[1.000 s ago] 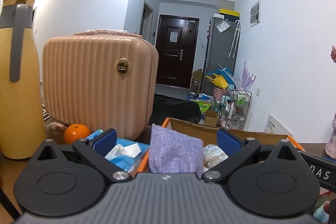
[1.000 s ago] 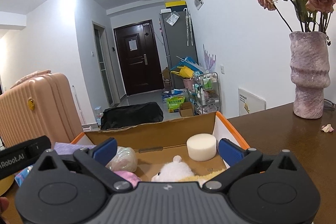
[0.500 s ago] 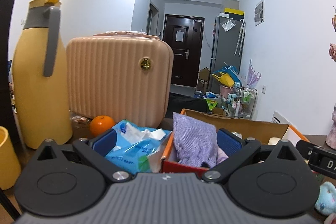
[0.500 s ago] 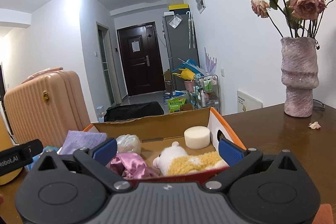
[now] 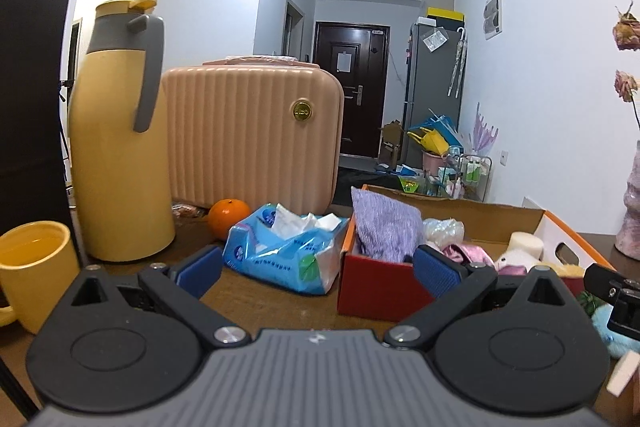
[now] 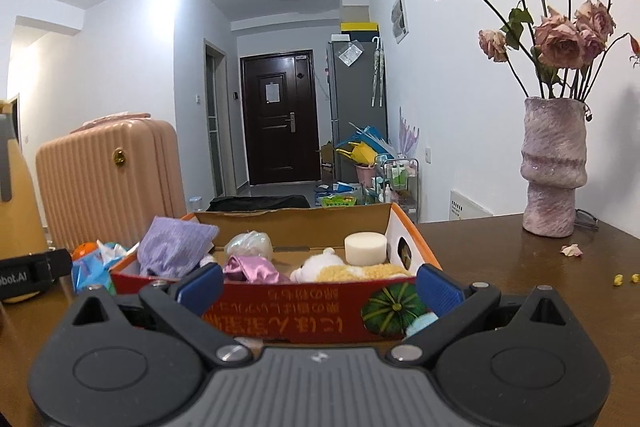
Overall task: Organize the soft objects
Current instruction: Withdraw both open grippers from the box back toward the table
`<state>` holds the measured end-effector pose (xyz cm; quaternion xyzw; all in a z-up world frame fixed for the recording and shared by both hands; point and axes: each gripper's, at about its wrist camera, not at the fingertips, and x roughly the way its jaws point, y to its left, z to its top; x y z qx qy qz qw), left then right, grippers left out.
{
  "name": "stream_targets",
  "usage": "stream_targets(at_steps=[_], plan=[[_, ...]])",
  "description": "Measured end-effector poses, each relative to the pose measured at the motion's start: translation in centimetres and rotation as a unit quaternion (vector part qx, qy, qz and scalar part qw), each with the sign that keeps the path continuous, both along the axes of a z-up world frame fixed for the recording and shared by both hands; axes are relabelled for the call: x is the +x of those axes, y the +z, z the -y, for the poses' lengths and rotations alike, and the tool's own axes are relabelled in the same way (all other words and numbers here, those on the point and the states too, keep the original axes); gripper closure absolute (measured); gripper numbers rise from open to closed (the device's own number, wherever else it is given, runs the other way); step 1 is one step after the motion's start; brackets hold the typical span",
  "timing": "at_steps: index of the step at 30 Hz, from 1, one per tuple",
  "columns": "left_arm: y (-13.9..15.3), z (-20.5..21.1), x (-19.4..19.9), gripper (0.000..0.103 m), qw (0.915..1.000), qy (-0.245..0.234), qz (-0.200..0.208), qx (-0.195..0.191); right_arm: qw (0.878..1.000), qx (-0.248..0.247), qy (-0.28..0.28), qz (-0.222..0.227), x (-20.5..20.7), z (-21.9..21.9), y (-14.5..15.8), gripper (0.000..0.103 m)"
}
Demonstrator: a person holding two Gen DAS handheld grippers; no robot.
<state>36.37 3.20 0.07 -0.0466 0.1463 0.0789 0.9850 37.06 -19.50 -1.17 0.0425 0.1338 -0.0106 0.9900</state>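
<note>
A red cardboard box (image 6: 320, 311) holds a rumpled lilac knit cloth (image 6: 172, 247) at its left end, then shiny pink fabric (image 6: 252, 269) and a cream plush toy (image 6: 352, 269). Left gripper (image 5: 318, 267) and right gripper (image 6: 320, 281) both gape, holding nothing.

One cardboard box (image 6: 304, 315) holds five soft things: one purple cloth (image 6: 172, 247), one clear plastic bundle (image 6: 249, 245), one pink satin piece (image 6: 252, 269), one plush toy (image 6: 344, 269) and one round white sponge (image 6: 366, 249). Outside it stand one yellow jug (image 5: 116, 147), one yellow mug (image 5: 34, 271), one orange (image 5: 228, 219), one tissue pack (image 5: 284, 251), one pink suitcase (image 5: 252, 135) and one vase (image 6: 554, 167). One blue plush (image 5: 608, 327) lies at the left view's right edge, and two grippers show, both empty.
</note>
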Motion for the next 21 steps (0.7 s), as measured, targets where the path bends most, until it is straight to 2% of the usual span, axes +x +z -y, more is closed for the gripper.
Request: stream_targets(at_steps=[21], plan=[[-0.3,0.3,-7.5,0.000,0.9995,-0.031,-0.004,0.011,0.999,-0.030,0.021,-0.006,-7.1,1.5,-0.8,0.000]])
